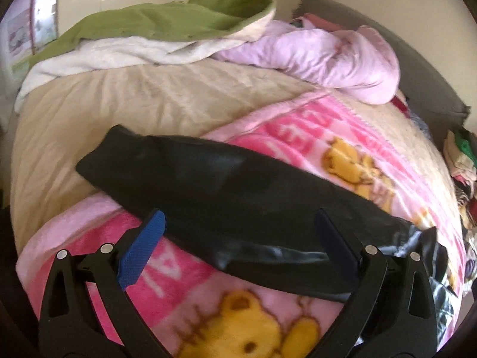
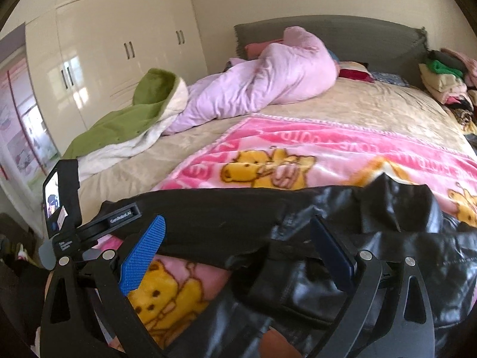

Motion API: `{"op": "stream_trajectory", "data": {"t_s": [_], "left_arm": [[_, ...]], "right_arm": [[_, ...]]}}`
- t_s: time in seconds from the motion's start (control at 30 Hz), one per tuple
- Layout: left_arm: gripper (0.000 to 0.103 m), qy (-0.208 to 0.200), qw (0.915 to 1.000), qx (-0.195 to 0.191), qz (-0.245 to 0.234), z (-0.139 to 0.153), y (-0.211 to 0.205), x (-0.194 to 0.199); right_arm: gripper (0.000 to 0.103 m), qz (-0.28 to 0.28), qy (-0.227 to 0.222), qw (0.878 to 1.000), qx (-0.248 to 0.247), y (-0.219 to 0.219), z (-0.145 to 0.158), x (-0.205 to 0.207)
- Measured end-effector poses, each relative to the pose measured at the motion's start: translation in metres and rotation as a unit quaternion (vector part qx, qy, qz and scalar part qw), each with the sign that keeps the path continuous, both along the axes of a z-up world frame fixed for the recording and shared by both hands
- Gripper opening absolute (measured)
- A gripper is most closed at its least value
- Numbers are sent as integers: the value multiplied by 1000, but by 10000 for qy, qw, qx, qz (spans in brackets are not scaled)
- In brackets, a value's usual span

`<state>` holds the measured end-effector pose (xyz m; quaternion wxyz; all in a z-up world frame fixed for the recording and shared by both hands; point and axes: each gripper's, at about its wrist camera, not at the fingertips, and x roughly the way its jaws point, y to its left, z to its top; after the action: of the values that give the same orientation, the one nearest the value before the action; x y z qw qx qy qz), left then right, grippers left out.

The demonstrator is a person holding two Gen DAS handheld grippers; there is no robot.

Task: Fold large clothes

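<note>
A black garment with shiny leather-like panels (image 1: 226, 185) lies across the pink bear-print blanket (image 1: 313, 137) on the bed. In the left wrist view its long sleeve stretches to the upper left. My left gripper (image 1: 238, 232) is open, its blue fingers (image 1: 143, 247) just above the garment's near edge, holding nothing. In the right wrist view the garment (image 2: 328, 268) is bunched under my right gripper (image 2: 241, 244), which is open over its folds; the blanket (image 2: 298, 161) lies behind. The left gripper's body (image 2: 68, 208) shows at the left.
A lilac duvet (image 2: 268, 83) and a green-and-cream blanket (image 2: 134, 113) lie heaped at the bed's far side. A grey headboard (image 2: 342, 32) stands behind. A pile of clothes (image 2: 447, 80) sits at the right. White wardrobes (image 2: 113, 44) line the left wall.
</note>
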<state>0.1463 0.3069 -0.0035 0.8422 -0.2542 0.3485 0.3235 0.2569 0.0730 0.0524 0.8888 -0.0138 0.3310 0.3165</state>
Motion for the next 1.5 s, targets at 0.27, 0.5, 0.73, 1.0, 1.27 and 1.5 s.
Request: {"op": "stream_trajectory", "data": {"t_s": [0.27,0.5,0.73,1.0,1.27,1.5], "left_arm": [[94,140,9988,18,475,-14,26,-9],[94,186,9931,-483,1050,-38,56,-19],[94,-30,9880,-1026,1156,-68,75,-11],[44,-134,9968,-509,595,-60,63,8],[7,-1011,9937,-426,230,-17,56,-5],[5,-1823,9825,140,-352,49,15,-14]], "right_arm": [[97,305,140,9994,-126,35,-23,-1],[97,336,376,9987,-34,41,-42,-2],[97,105,391,9992,15,12,-46,-3],[97,-323,330,9977,491,-44,-41,-17],[96,-625,176,9958,653,-83,-32,-44],[96,-917,-99,9930,742,-125,-13,-69]]}}
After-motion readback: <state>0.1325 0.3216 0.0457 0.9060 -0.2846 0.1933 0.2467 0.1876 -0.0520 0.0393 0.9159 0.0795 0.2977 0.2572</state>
